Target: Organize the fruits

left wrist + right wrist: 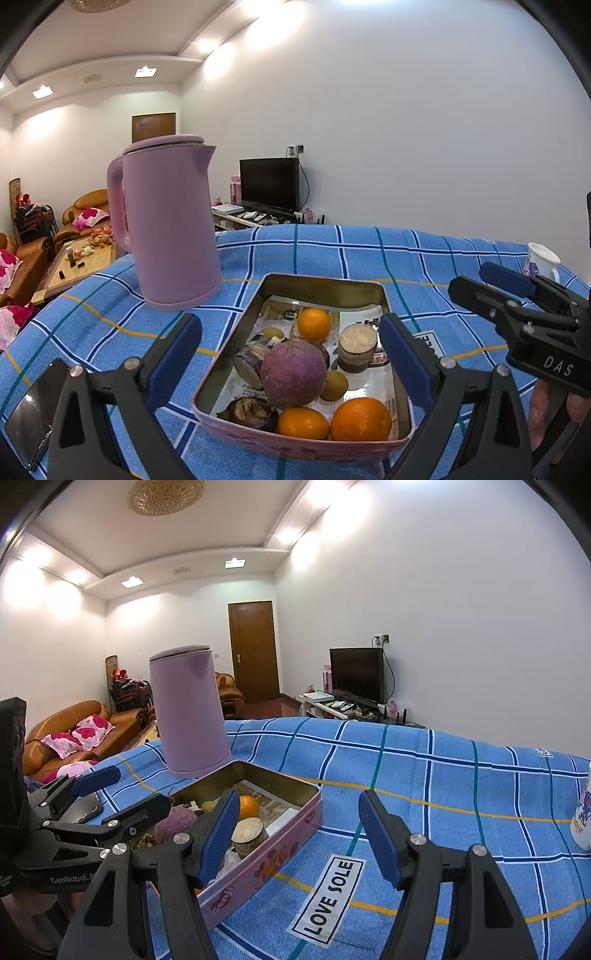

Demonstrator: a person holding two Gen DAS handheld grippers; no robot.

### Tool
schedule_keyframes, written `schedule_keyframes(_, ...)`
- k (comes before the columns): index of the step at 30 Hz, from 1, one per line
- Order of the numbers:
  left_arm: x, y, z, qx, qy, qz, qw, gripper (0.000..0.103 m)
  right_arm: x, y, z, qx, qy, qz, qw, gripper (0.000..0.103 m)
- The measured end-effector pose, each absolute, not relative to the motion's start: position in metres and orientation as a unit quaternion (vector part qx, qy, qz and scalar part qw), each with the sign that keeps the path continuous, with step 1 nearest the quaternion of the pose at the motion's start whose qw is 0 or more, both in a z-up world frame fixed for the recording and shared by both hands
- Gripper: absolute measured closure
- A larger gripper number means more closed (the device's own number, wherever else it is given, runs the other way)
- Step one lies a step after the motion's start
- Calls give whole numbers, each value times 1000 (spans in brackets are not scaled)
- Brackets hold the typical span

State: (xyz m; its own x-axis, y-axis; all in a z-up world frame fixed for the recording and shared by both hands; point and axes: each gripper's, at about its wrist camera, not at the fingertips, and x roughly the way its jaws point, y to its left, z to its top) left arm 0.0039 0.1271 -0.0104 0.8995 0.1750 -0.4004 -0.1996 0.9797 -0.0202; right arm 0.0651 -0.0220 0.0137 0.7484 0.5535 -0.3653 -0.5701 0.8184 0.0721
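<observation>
A pink metal tin (382, 295) sits on the blue checked cloth. It holds a purple round fruit (293, 373), three oranges (360, 419), a small brown fruit (334, 386), a cut brown piece with white flesh (357, 347) and dark peel pieces. My left gripper (291, 354) is open and empty, its fingers either side of the tin, above it. My right gripper (299, 834) is open and empty over the tin's right wall (280, 849); it also shows in the left wrist view (491, 284). The left gripper shows in the right wrist view (110, 794).
A pink kettle (171, 225) stands just behind the tin's left corner. A white mug (541, 260) stands at the far right of the table. A black phone (31, 413) lies at the near left. A "LOVE SOLE" label (327, 901) is on the cloth.
</observation>
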Motion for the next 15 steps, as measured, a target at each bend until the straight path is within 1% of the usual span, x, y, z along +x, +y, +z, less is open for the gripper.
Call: schedule_keyframes(15,4,127,-9,-31,204,94,974,0,66,-23,12,-23,191,296,936,35)
